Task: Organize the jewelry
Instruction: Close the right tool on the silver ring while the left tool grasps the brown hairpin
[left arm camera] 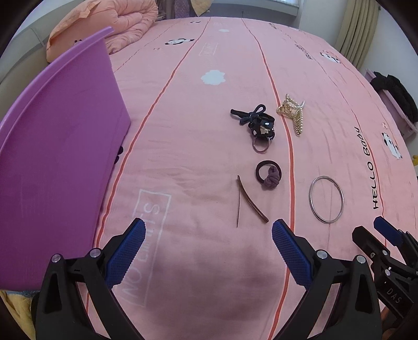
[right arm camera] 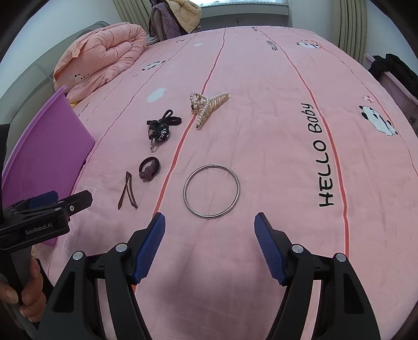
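Several jewelry pieces lie on the pink bedsheet (left arm camera: 209, 146). A silver bangle (left arm camera: 326, 199) (right arm camera: 211, 191) lies just beyond my right gripper (right arm camera: 209, 222), which is open and empty. A brown hair clip (left arm camera: 249, 202) (right arm camera: 128, 191), a purple knotted hair tie (left arm camera: 268, 174) (right arm camera: 149, 169), a black keychain with a ring (left arm camera: 257, 124) (right arm camera: 160, 130) and a pearl claw clip (left arm camera: 292, 113) (right arm camera: 209, 106) lie further out. My left gripper (left arm camera: 208, 230) is open and empty, short of the hair clip. A purple tray (left arm camera: 60, 146) (right arm camera: 44, 146) stands at the left.
A folded peach quilt (left arm camera: 112, 23) (right arm camera: 102, 60) lies at the far left of the bed. Black clothing (left arm camera: 394, 91) rests on a pink stand beyond the right edge. Curtains hang at the far side. The right gripper shows at the left wrist view's right edge (left arm camera: 378, 230).
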Motion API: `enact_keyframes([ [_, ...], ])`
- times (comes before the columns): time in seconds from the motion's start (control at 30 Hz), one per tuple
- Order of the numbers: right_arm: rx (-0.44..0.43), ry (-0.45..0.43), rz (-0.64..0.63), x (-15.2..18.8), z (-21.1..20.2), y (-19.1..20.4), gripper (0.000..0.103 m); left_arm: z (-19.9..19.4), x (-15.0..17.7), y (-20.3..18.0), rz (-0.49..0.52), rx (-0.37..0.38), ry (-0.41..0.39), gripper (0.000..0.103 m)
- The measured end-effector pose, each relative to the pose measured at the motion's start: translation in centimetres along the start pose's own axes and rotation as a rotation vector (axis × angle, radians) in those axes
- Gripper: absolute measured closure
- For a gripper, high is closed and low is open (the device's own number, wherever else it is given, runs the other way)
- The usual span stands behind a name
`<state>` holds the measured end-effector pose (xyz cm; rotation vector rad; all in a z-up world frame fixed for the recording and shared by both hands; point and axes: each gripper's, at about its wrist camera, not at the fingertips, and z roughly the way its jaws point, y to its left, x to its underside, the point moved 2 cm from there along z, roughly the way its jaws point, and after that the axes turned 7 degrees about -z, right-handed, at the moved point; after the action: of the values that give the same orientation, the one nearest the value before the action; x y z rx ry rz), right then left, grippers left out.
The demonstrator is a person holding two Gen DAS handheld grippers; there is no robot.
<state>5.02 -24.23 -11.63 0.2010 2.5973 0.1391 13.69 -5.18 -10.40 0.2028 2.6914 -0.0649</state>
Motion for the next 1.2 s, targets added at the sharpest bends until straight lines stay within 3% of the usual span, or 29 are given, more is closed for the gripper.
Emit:
enact_keyframes([
  [0.23, -0.015, 0.051, -0.004, -0.8, 3.6, -0.6, 0.035, 3.4, -0.5, -0.9, -0.006, 0.023, 0.044, 0.007],
  [0.53, -0.020, 0.096, -0.049, -2.0, 6.4, -0.5, 0.035, 6.2, -1.3, -1.1, 0.029, -0.003, 0.049, 0.007],
  [0.8, 0.008, 0.106, -0.102, -2.4, 7.5, 0.0, 0.035, 7.7, -2.1, -0.9, 0.024, 0.013, 0.066, 0.007],
  [1.2, 0.052, 0.096, -0.165, -2.5, 8.8, 0.7, 0.027, 10.2, -2.5, -1.3, 0.020, 0.027, 0.109, 0.005],
])
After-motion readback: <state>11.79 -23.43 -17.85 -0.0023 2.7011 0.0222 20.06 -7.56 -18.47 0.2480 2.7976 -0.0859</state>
